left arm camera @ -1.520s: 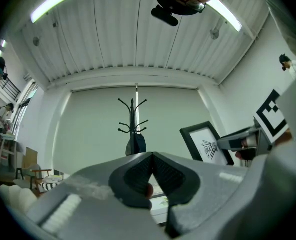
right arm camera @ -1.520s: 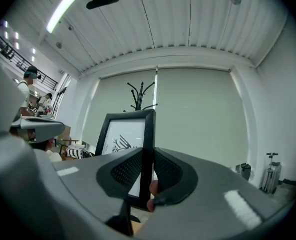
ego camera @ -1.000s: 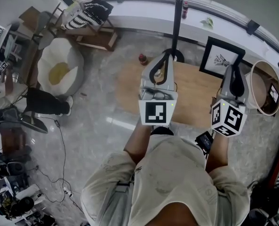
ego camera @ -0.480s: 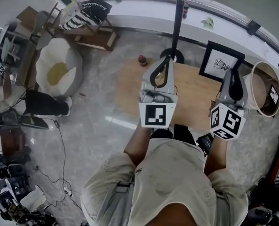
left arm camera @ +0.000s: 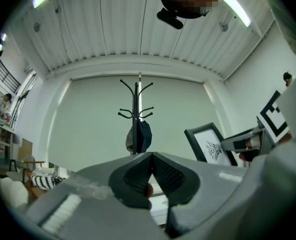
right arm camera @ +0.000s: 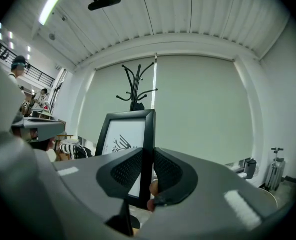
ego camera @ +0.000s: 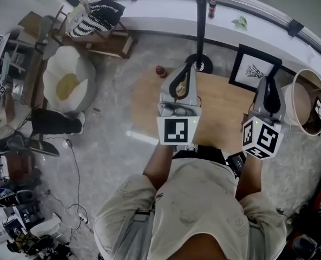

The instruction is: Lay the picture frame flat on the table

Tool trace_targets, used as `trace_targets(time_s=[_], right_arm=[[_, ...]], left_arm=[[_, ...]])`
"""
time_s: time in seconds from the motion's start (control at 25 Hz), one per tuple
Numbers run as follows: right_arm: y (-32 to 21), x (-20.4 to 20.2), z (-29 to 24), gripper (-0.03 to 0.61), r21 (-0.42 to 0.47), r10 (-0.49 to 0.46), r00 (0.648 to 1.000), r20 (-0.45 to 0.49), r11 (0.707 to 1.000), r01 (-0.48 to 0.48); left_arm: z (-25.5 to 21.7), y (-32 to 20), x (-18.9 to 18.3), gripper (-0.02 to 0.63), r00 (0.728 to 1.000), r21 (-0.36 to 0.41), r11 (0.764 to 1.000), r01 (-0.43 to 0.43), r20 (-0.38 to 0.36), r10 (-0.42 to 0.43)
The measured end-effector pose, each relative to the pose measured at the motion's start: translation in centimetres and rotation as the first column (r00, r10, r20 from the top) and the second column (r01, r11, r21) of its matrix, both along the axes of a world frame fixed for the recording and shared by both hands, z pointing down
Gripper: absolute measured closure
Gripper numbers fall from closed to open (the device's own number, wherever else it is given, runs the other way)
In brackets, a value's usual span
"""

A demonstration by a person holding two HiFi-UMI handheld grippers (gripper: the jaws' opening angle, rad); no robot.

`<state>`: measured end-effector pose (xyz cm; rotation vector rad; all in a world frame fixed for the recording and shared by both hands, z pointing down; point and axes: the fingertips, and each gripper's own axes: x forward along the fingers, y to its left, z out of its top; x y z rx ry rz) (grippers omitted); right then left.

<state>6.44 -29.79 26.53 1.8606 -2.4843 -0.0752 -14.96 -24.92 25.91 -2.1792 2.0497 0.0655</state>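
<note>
The black picture frame with a white print stands upright at the far right of the wooden table. My right gripper is held level just in front of the frame's right side. In the right gripper view the frame fills the space ahead, and its right moulding shows through the narrow gap of my right gripper, with the pads not pressing on it. My left gripper hovers over the table's middle, and its pads meet at the tip with nothing between them. The frame lies to its right.
A coat stand rises just behind the table's far edge. A round tub sits right of the frame. A red bottle stands on the floor at the table's left corner. A white beanbag lies far left.
Both grippers have edged forward and a little lower toward the table. The frame stands where it was, and neither gripper's jaws have changed.
</note>
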Motion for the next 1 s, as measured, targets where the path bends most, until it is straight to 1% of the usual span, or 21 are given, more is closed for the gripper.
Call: trace_targets(time_s=[0.12, 0.28, 0.44, 0.72, 0.84, 1.0], right_arm=[[-2.2, 1.4, 1.1, 0.508, -0.030, 0.015, 1.000, 0.008, 0.999, -0.015], [-5.3, 2.8, 2.9, 0.508, -0.071, 0.027, 0.999, 0.021, 0.997, -0.026], [-6.9, 3.2, 4.9, 0.508, -0.109, 0.029, 0.999, 0.027, 0.994, -0.026], [-8.7, 3.8, 8.3, 0.508, -0.167, 0.020, 0.999, 0.040, 0.986, -0.013], [-9.7, 3.8, 9.8, 0.508, -0.196, 0.018, 0.999, 0.045, 0.981, -0.009], [-10.9, 3.7, 11.8, 0.508, -0.236, 0.012, 0.999, 0.049, 0.972, 0.000]], left_arm=[[-0.1, -2.1, 1.4, 0.609, 0.999, 0.024, 0.999, -0.029, 0.024, 0.029], [0.4, -5.0, 3.1, 0.609, 0.997, 0.033, 0.998, -0.048, 0.059, 0.046], [1.8, -6.6, 3.6, 0.609, 0.998, 0.012, 0.999, -0.047, 0.046, 0.046], [4.1, -8.6, 5.1, 0.609, 0.996, -0.008, 0.999, -0.054, 0.064, 0.054], [5.1, -9.5, 5.6, 0.609, 0.995, -0.029, 0.998, -0.060, 0.072, 0.062], [5.8, -10.5, 5.8, 0.609, 0.996, -0.011, 0.998, -0.061, 0.060, 0.062]])
